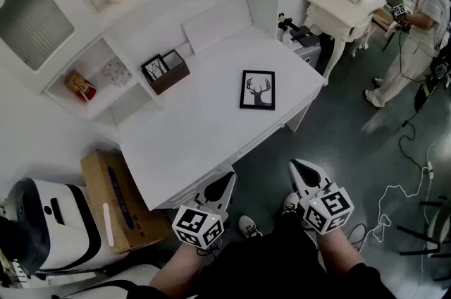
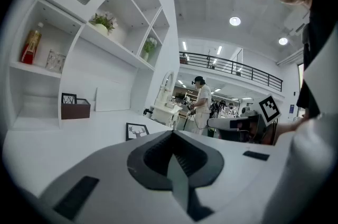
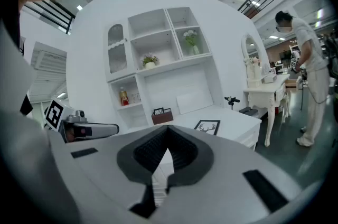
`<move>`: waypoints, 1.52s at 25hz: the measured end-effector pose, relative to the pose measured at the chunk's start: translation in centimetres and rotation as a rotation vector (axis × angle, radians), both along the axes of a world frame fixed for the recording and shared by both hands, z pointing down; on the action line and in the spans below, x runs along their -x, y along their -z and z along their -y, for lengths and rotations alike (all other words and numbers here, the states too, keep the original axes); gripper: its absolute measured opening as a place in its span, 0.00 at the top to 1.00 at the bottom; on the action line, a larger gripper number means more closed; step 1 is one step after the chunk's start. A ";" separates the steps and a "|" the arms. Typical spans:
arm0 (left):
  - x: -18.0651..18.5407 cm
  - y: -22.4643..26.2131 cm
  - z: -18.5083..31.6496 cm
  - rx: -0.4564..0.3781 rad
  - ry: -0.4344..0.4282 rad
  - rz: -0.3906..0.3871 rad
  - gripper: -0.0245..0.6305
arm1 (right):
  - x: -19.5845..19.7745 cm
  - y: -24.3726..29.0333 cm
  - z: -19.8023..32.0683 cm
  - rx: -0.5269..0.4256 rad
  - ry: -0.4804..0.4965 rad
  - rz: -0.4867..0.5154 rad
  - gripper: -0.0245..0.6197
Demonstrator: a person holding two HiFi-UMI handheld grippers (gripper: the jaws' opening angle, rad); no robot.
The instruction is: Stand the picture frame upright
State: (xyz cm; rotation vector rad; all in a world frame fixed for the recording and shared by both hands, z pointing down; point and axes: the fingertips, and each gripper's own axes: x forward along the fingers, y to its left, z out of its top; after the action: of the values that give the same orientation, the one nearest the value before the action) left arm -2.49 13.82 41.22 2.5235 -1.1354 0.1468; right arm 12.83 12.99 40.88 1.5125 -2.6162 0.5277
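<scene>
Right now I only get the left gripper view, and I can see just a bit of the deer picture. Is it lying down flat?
Observer: Yes. The head view shows the picture frame lying flat and face up on the white desk, with nothing touching it.
Operator: Are my grippers close to it?
Observer: No. The left gripper and right gripper are back by the desk's near edge, well short of the frame.
Operator: Is the right one open?
Observer: No. Its own view shows its jaws together, with nothing between them.
</scene>
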 end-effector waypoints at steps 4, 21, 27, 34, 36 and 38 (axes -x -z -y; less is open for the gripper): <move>-0.1 -0.1 -0.3 -0.001 -0.004 -0.003 0.96 | 0.0 0.1 -0.2 -0.010 -0.001 0.005 0.96; -0.5 0.3 -0.7 -0.005 -0.021 0.001 0.96 | -0.2 0.7 -0.7 -0.023 -0.023 0.000 0.96; -0.1 0.1 -0.4 0.000 -0.019 0.003 0.96 | 0.2 0.1 -0.3 -0.007 -0.016 -0.010 0.96; 0.4 0.0 -0.1 0.001 -0.023 0.002 0.96 | 0.7 0.0 0.3 0.000 -0.020 -0.021 0.96; 0.5 0.1 0.0 -0.003 -0.028 0.003 0.96 | 0.8 0.0 0.4 0.000 -0.023 -0.022 0.96; 0.6 0.2 0.1 -0.009 -0.032 0.005 0.96 | 0.9 0.0 0.6 -0.002 -0.027 -0.021 0.96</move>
State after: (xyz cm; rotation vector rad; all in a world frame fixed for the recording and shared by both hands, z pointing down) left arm -3.11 13.71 40.99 2.5517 -1.1004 0.1573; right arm 11.90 12.43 40.84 1.5468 -2.5848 0.5083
